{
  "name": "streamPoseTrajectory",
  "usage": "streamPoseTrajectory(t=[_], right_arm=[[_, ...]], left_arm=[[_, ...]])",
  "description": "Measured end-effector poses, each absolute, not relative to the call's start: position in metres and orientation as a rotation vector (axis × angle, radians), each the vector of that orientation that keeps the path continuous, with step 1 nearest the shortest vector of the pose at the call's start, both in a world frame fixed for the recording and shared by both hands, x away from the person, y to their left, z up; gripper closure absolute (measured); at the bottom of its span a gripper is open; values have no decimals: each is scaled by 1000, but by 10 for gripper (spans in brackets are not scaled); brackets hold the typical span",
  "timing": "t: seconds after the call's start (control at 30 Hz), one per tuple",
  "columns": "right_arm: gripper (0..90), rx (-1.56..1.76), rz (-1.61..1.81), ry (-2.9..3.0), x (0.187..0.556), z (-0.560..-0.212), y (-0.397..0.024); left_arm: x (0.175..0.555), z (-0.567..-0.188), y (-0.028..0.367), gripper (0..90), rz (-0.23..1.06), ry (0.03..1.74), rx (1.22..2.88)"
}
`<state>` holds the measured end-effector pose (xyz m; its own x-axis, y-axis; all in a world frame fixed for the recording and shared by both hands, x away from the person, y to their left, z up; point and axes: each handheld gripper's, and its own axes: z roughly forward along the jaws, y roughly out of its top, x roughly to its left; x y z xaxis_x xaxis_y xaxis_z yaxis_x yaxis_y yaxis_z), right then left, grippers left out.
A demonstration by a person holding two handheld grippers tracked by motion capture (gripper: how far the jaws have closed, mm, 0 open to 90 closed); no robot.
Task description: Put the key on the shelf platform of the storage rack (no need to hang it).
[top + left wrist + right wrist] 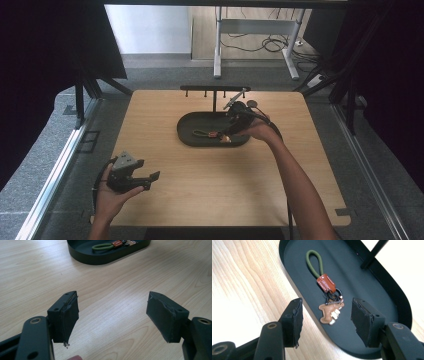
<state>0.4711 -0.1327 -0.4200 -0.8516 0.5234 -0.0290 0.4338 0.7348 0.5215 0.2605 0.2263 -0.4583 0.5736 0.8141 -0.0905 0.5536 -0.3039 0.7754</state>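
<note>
Hovering w/ jaws wide, empty: right gripper over keychain, tag unreadable; left gripper same.

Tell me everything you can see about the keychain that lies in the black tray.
The keychain lies flat on the floor of the black oval tray. It has a green cord loop, a reddish-brown leather-like band, dark metal rings, and a small tan leather-like charm. The loop points away from the right gripper, whose open jaws stand on either side of the charm end without touching it. Nothing else touches the keychain.
</note>
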Motion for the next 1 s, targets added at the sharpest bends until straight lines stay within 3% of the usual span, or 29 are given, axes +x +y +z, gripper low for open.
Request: streamPoseTrajectory(t=[1.0], right_arm=[[444, 939, 1040, 2596, 376, -462, -240]], left_arm=[[261, -462, 211, 262, 386, 1086, 2041]])
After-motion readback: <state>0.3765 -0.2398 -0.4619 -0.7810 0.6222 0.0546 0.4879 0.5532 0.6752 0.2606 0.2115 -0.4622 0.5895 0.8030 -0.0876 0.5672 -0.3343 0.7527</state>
